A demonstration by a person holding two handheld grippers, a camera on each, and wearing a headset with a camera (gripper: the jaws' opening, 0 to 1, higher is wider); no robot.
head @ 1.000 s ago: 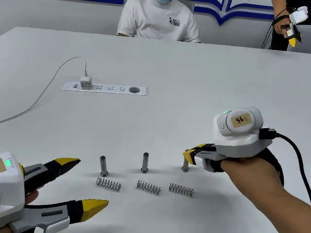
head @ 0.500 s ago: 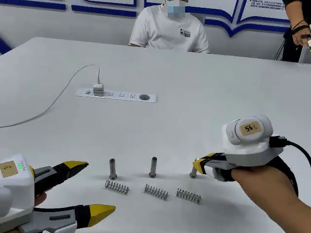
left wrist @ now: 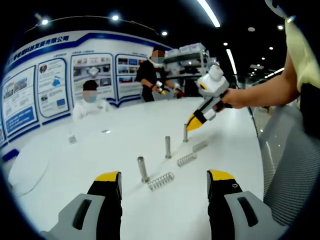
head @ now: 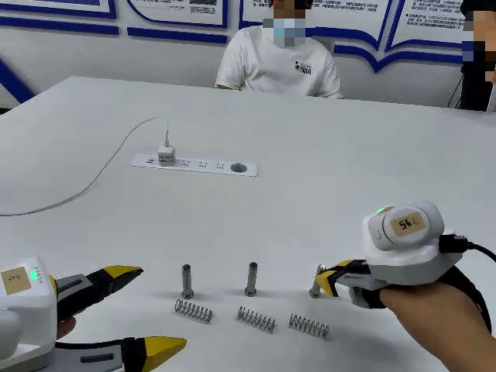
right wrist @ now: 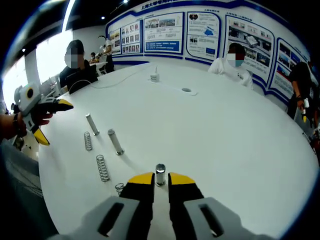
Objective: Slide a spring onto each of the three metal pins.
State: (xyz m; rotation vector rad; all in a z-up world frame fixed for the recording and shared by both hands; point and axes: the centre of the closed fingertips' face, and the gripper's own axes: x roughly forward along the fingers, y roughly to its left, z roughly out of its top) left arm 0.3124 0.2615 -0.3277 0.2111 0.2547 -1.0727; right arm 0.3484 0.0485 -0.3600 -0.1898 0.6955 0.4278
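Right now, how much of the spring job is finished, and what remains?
Nothing is finished yet: the three springs lie flat in front of the pins, and every pin is bare. In hand: the right claw seems closed around the right pin, while the left claw is open and empty. Left: all three springs must go on.

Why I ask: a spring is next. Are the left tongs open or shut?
Open: the left tongs have yellow tips standing wide apart, holding nothing. The right tongs look closed on the end pin.
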